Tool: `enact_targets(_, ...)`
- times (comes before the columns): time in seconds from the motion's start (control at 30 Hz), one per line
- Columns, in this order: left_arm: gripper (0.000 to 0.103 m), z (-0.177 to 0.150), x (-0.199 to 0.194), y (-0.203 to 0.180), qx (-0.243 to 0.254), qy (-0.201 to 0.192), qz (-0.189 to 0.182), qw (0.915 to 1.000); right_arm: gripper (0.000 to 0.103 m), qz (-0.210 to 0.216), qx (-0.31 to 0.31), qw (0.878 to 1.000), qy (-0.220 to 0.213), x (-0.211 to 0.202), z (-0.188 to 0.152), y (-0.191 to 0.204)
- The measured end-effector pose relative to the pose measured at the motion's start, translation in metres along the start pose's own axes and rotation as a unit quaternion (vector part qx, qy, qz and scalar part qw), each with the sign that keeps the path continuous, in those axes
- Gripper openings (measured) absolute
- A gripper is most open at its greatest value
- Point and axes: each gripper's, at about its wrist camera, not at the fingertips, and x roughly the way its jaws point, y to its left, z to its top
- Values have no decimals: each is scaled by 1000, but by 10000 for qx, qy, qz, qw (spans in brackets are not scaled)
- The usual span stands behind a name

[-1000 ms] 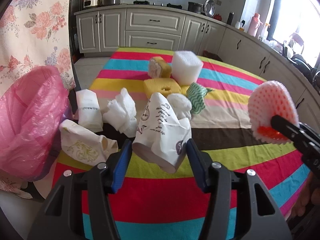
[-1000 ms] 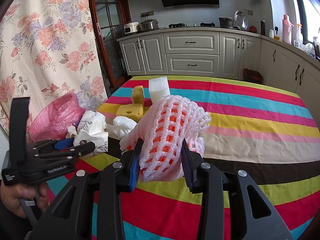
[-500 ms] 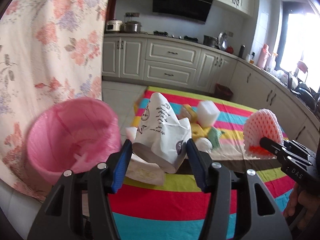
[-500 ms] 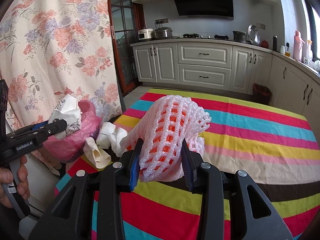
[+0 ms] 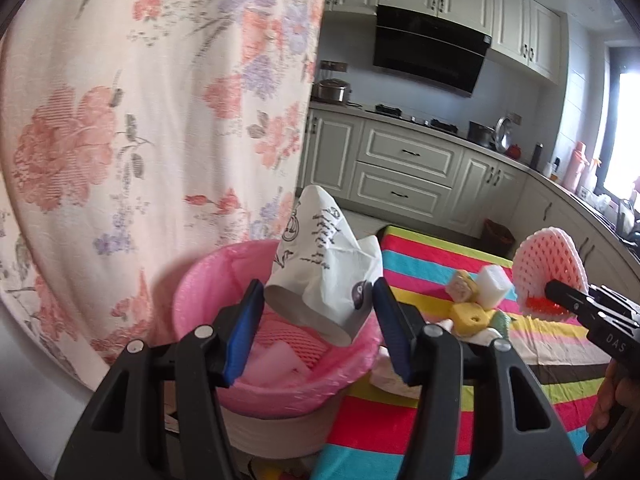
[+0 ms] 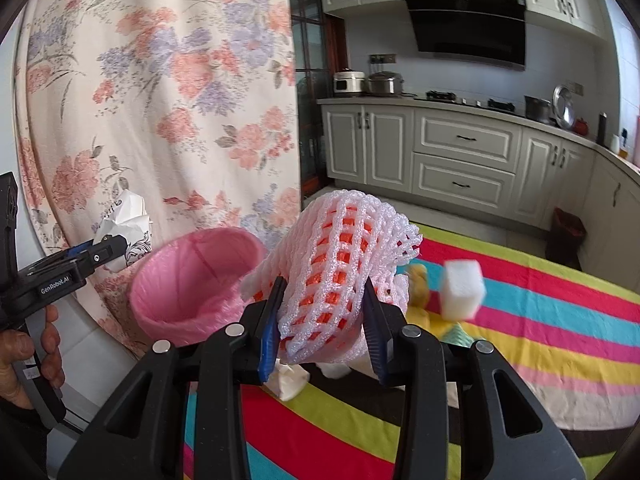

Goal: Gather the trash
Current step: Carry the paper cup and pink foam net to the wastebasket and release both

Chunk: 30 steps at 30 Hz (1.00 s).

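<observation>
A crumpled white paper cup [image 5: 320, 268] with black lettering is clamped in my left gripper [image 5: 320, 332], held just above the pink-lined trash bin [image 5: 208, 280] beside the table's left edge. Pink foam scraps [image 5: 288, 344] lie inside the bin. My right gripper [image 6: 324, 320] is shut on a pink foam fruit net [image 6: 340, 256] with orange showing through, hovering over the table's left end, right of the bin [image 6: 192, 280]. The left gripper [image 6: 100, 254] with its cup [image 6: 128, 220] shows at the left of the right wrist view; the foam net [image 5: 548, 272] shows at the right of the left wrist view.
On the striped tablecloth [image 5: 420, 420] remain yellow sponges [image 5: 470, 316], a white foam block [image 6: 460, 288], a green cloth [image 5: 500, 320] and white paper scraps [image 6: 288, 384]. A floral curtain [image 5: 140, 120] hangs behind the bin. Kitchen cabinets [image 6: 460, 160] line the far wall.
Both grippers rose and swung left with their loads. The cup went from above the table's trash pile to above the pink bin; the foam net followed toward the table's left end.
</observation>
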Motion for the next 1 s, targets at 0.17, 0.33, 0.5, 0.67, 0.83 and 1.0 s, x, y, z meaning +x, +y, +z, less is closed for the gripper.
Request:
enact_targets(0.17,54,5,-4,27,-127,-85,166,9997,36,292,-267,9992,-9,23,24,39)
enact_targets(0.33,54,8,-5,45,-197,-128,263,9994,36,610,-442,9972,30,49,46,74)
enact_targets(0.5,54,12,-1,58,-258,-134,324,9991,36,826,-636,9945,114,71,57,101)
enact_targets(0.67,55,14,2,68,-298,-145,363,9988,36,995,-723,9922,212,91,63,118)
enact_targets(0.83,57,18,6,76,-360,-163,402,9984,42,1214,-772,9890,333,109,68,128)
enact_targets(1.0,74,18,9,84,-455,-169,427,9979,57,1189,-793,9889,408,122,67,130)
